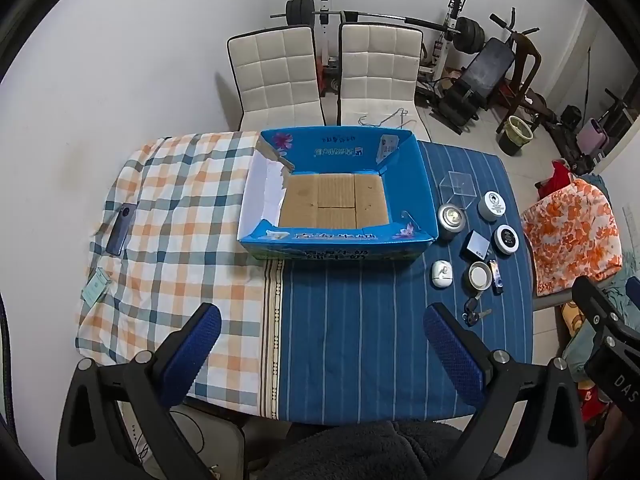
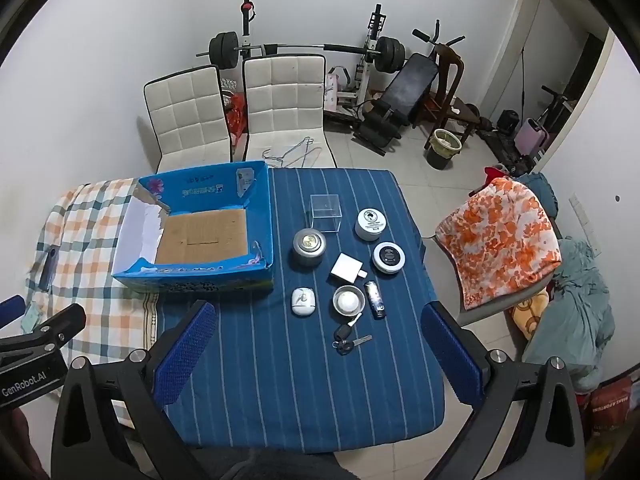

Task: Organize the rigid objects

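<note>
Left gripper (image 1: 322, 350) wide, right gripper (image 2: 318, 346) too (nothing held) — blue box (image 2: 264, 200) empty

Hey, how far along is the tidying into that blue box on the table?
Nothing looks done: the blue box shows only bare cardboard inside. Nothing is in hand either; the left tongs and right tongs are both open above the cloth. Still out beside the box: the clear cube, the white charger, the keys and the other small items.

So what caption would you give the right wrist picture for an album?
Open right hand-held gripper above small items and keys beside an empty blue box.
</note>
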Demonstrator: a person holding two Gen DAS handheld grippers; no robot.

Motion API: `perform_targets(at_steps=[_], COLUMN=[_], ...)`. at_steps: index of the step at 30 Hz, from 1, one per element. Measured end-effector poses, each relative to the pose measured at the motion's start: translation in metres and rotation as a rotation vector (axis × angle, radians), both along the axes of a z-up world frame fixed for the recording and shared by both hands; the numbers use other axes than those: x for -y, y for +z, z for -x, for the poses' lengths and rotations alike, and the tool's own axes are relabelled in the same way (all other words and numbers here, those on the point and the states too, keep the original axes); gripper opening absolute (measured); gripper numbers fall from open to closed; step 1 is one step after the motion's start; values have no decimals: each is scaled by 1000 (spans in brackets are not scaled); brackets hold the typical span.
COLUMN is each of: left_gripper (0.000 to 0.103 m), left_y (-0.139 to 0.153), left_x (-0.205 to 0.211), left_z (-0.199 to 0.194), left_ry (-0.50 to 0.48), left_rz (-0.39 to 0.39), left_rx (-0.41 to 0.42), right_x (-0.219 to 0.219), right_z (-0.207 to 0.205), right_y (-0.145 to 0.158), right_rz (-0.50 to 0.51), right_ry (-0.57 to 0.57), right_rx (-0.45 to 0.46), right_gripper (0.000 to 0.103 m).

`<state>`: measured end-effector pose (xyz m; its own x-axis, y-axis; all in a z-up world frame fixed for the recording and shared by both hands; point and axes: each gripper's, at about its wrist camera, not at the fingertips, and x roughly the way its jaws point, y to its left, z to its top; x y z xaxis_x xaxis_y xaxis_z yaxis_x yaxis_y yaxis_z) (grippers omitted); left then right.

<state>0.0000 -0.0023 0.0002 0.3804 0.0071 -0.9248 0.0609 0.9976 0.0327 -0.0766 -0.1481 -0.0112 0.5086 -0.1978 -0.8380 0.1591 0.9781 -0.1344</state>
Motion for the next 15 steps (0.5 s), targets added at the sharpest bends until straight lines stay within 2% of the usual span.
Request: perform_targets(at_steps=[15], left_gripper=[103], left_y=[11], left_x=[-11], left_z=[4], left_ry=[8], left_rz=[2], left_rx=[14], right_x=[-5], right_z=[2], right_y=[7], right_rz=[4], right_ry=[-1], right_rx=[19], right_gripper=[103])
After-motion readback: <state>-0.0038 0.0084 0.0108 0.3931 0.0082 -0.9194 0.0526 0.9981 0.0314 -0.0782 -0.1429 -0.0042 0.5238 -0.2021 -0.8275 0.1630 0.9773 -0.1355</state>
